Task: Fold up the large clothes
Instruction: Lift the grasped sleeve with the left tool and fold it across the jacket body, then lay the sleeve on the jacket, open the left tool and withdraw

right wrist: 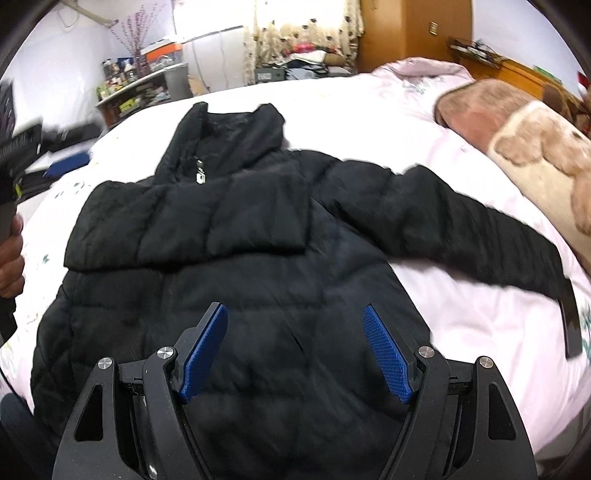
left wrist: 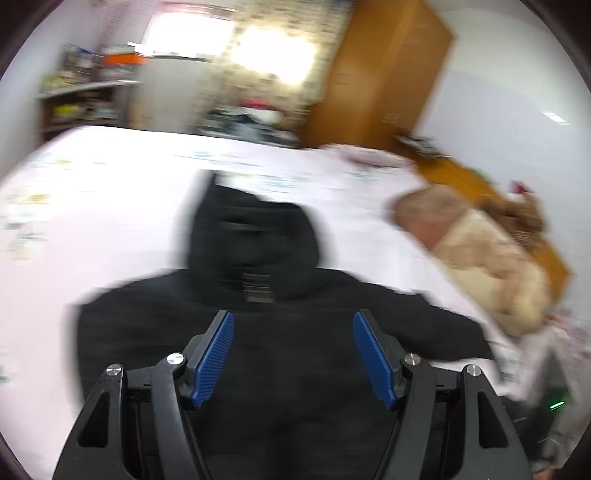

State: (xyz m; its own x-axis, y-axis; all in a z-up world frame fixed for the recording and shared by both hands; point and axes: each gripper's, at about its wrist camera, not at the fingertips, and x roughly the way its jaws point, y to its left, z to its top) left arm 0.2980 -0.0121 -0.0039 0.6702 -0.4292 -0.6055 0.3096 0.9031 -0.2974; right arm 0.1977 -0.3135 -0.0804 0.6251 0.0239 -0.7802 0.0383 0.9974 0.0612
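A: Two grippers logged, both over the jacket [right wrist: 236, 236]; right gripper [right wrist: 295, 314] has jaws spread wide, blue pads [right wrist: 201, 354] apart, nothing between them but the quilted fabric beneath; cannot tell if the pads touch it.

B: Left gripper [left wrist: 293, 319]?

A: Same stance; jaws wide, empty; its view is smeared with motion blur; the black jacket [left wrist: 258, 350] fills the lower frame, collar [left wrist: 253, 236] pointing away from the camera.

B: Jacket's position?

A: Flat on the bed [right wrist: 369, 122], front up, on a pale pink sheet; collar [right wrist: 229, 136] toward the far side, zip pull showing near it; one sleeve is folded across the chest, its cuff edge near the jacket's middle; the other sleeve [right wrist: 461, 225] stretches out to the right across the sheet, cuff near the bed's edge.

B: Anything else on the bed?

A: A pink-and-cream blanket [right wrist: 524, 136] at the far right, apart from the sleeve; in the right view a hand [right wrist: 11, 258] holds the left gripper's handle at the left border; shelves [right wrist: 140, 85] and a wooden wardrobe [right wrist: 413, 33] stand beyond the bed.
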